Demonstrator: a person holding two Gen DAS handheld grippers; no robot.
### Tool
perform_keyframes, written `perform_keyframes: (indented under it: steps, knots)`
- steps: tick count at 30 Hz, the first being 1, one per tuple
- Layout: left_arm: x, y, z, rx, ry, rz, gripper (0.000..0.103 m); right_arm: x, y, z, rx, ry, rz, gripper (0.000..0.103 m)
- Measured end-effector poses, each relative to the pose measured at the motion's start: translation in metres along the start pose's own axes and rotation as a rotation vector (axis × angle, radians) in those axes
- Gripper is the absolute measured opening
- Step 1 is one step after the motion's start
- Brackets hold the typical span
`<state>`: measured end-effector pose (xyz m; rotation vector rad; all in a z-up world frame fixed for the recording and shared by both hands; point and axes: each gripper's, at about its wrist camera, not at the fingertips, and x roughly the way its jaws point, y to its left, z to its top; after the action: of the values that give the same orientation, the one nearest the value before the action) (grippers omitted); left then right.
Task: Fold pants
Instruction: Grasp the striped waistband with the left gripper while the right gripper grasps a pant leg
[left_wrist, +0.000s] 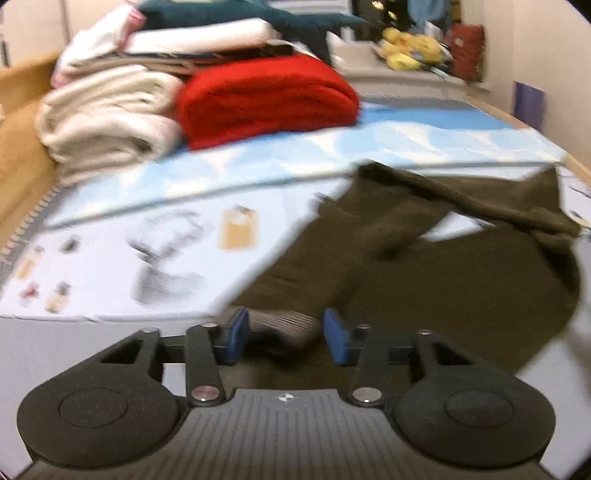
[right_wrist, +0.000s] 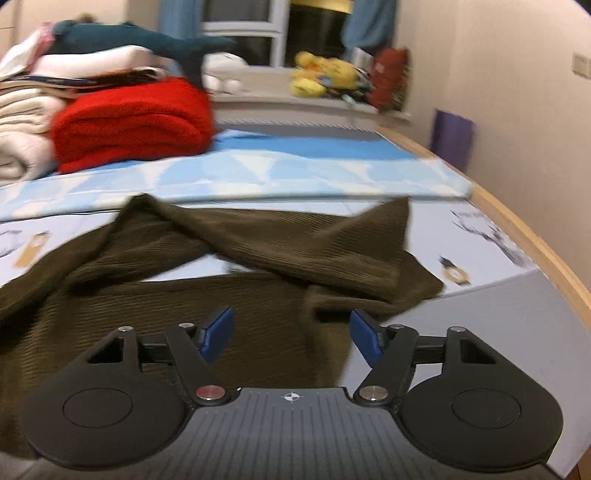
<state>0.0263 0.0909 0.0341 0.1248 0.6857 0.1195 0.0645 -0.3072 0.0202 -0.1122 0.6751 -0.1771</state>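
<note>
One pair of olive-brown pants lies on the bed; one red folded blanket and one cream folded blanket sit side by side at its far end; one dark teal plush toy tops the stack. One yellow plush toy rests on the window ledge; one purple object leans on the wall.

Layout of the bed surface.
The pants lay on the sheet, in front of a folded mat; behind it, to the left, stood stacked blankets; plush toys lay on the sill beyond.
</note>
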Motion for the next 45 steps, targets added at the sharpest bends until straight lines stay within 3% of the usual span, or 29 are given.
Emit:
perform_keyframes:
  steps: [2, 4, 6, 10, 12, 15, 17, 19, 21, 24, 27, 29, 32, 35, 38, 41, 45]
  knots:
    - [0.021, 0.032, -0.016, -0.074, 0.023, 0.028, 0.044, 0.022, -0.009, -0.003, 0.050, 0.050, 0.035, 0.070]
    - [0.057, 0.068, -0.030, -0.229, 0.246, 0.016, 0.038, 0.043, -0.009, -0.009, 0.057, 0.128, 0.059, 0.070]
    - [0.074, 0.096, -0.039, -0.394, 0.323, -0.070, 0.039, 0.058, -0.007, -0.012, 0.044, 0.172, 0.060, 0.072]
    - [0.095, 0.099, -0.043, -0.364, 0.392, -0.100, 0.055, 0.085, 0.002, -0.015, 0.044, 0.232, 0.076, 0.079]
    - [0.103, 0.097, -0.045, -0.383, 0.378, -0.141, 0.064, 0.099, 0.007, -0.017, 0.050, 0.258, 0.071, 0.079]
    - [0.105, 0.094, -0.046, -0.350, 0.415, -0.094, 0.075, 0.114, 0.008, -0.018, 0.052, 0.271, 0.053, 0.079]
    - [0.116, 0.091, -0.049, -0.342, 0.450, -0.076, 0.076, 0.121, 0.009, -0.019, 0.049, 0.281, 0.023, 0.078]
    - [0.125, 0.091, -0.053, -0.350, 0.478, -0.073, 0.076, 0.126, 0.008, -0.020, 0.062, 0.293, 0.012, 0.070]
    - [0.133, 0.091, -0.056, -0.358, 0.499, -0.077, 0.077, 0.128, 0.003, -0.021, 0.077, 0.299, 0.001, 0.042]
    - [0.140, 0.090, -0.059, -0.371, 0.523, -0.096, 0.082, 0.127, -0.007, -0.019, 0.112, 0.284, -0.006, 0.016]
    - [0.147, 0.082, -0.062, -0.350, 0.553, -0.122, 0.082, 0.116, -0.030, -0.012, 0.225, 0.242, -0.018, 0.011]
    - [0.148, 0.074, -0.064, -0.295, 0.569, -0.150, 0.077, 0.104, -0.048, -0.007, 0.314, 0.212, -0.009, 0.010]
    - [0.138, 0.058, -0.065, -0.163, 0.533, -0.151, 0.055, 0.087, -0.066, -0.008, 0.355, 0.200, 0.003, 0.010]
    - [0.125, 0.057, -0.063, -0.136, 0.485, -0.164, 0.036, 0.074, -0.076, -0.015, 0.354, 0.245, 0.030, 0.008]
    - [0.104, 0.061, -0.059, -0.115, 0.419, -0.169, 0.029, 0.067, -0.078, -0.028, 0.315, 0.337, 0.068, 0.008]
    - [0.080, 0.078, -0.056, -0.116, 0.351, -0.155, 0.027, 0.064, -0.079, -0.041, 0.306, 0.446, 0.165, 0.007]
    - [0.061, 0.111, -0.064, -0.140, 0.344, -0.046, 0.027, 0.057, -0.077, -0.058, 0.302, 0.578, 0.446, 0.008]
